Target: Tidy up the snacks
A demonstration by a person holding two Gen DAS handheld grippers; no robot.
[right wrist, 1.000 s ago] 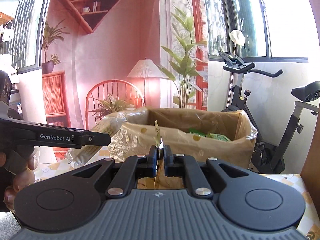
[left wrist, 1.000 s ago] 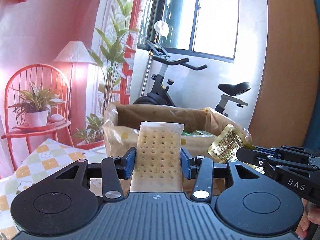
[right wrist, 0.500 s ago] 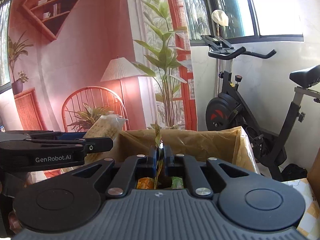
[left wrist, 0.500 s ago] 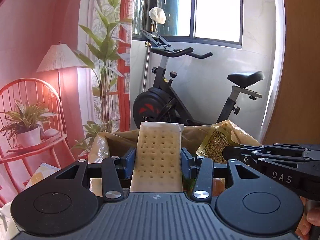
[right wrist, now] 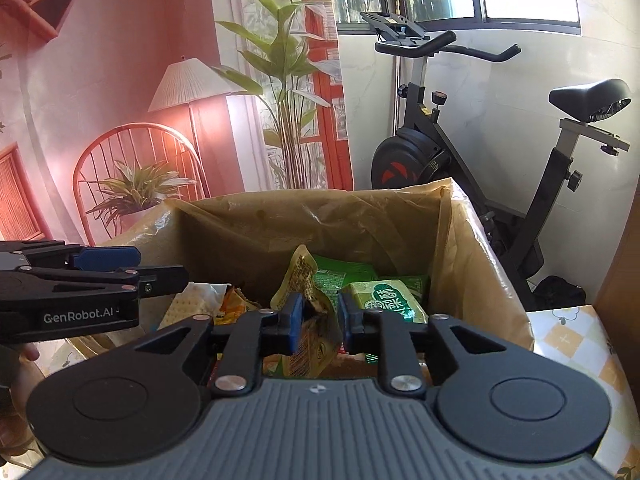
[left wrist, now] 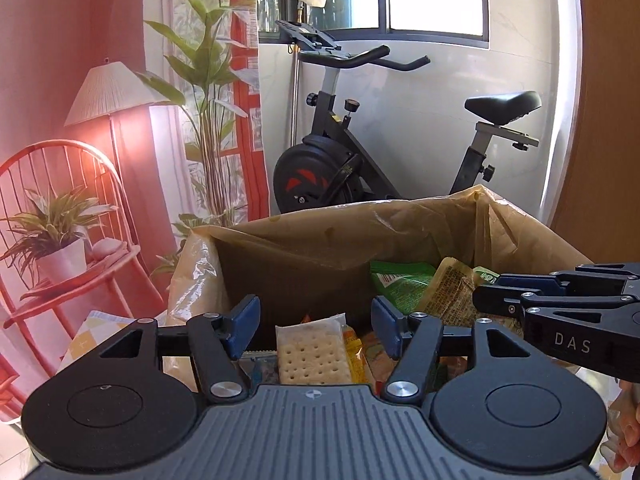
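Left gripper [left wrist: 316,326] jaws opening over box [left wrist: 320,240], cracker pack [left wrist: 312,354] lying loose below; right gripper [right wrist: 318,322] jaws opening around yellow pouch [right wrist: 306,280].

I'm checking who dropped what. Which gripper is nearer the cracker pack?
Left. The left gripper hangs open directly above the cracker pack; the right gripper sits off to the side, around a yellow pouch.

The cracker packet [left wrist: 311,354] was pale cream, dotted with rows of holes. The pouch [right wrist: 308,312] was yellowish-brown with dark print. The snack box [right wrist: 386,300] was green. The carton [right wrist: 280,224] wore tan plastic lining.
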